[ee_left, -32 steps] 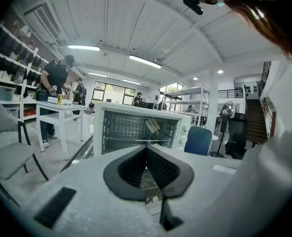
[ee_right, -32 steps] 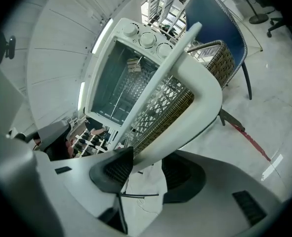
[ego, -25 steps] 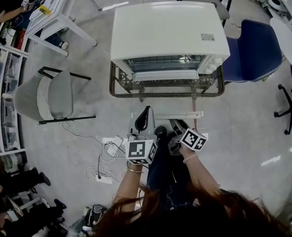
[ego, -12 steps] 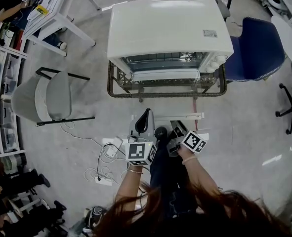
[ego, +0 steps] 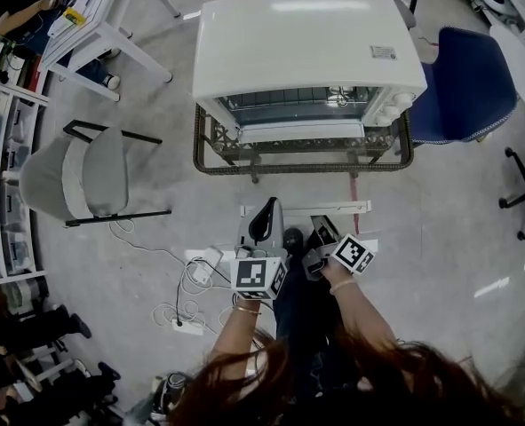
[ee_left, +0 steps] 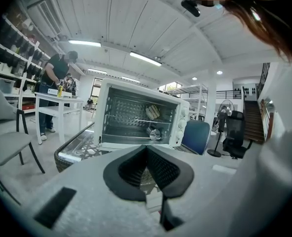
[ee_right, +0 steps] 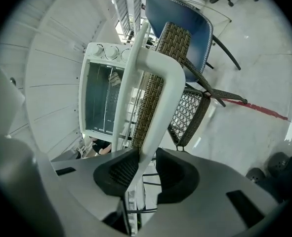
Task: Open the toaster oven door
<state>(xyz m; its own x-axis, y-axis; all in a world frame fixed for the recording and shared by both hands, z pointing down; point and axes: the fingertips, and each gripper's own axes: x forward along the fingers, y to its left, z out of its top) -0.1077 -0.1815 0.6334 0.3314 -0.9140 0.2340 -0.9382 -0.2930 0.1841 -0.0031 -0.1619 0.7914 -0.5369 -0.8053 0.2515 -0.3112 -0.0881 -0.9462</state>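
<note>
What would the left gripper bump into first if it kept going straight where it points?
Most likely the white box-shaped toaster oven: the left gripper aims at its lower front. Depth is hard to judge, so it could meet the rim of the brown wicker glass-topped table under the oven first.

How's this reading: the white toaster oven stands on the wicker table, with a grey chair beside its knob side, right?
Wrong colour: the head view shows a blue chair beside the knob side of the toaster oven, which does stand on the wicker table.
</note>
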